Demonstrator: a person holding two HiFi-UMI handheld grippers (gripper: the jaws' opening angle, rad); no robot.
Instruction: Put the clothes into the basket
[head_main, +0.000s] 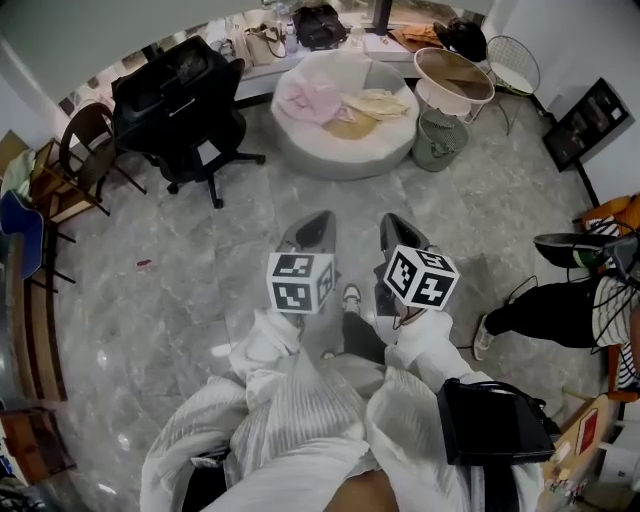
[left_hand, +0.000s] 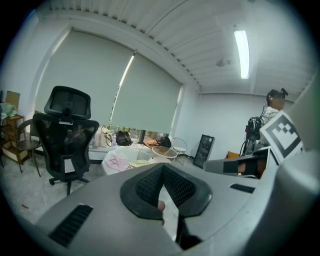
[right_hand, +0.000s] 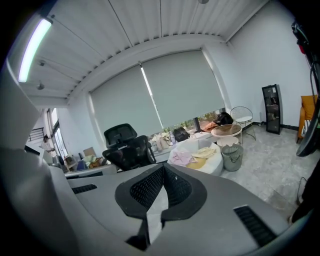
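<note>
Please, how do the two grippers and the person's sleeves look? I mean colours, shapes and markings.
The left gripper and the right gripper have smooth grey shells that taper toward the tip. Each carries a white cube with black square markers: the left cube and the right cube. The jaw pads are black with a fine dotted texture. The sleeves are white ribbed fabric.

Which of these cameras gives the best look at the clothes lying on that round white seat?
The head view: looking down, it shows the clothes spread on the round seat, pink, cream and tan pieces distinct. The right gripper view shows them small and side-on; the left gripper view, mainly the pink piece.
</note>
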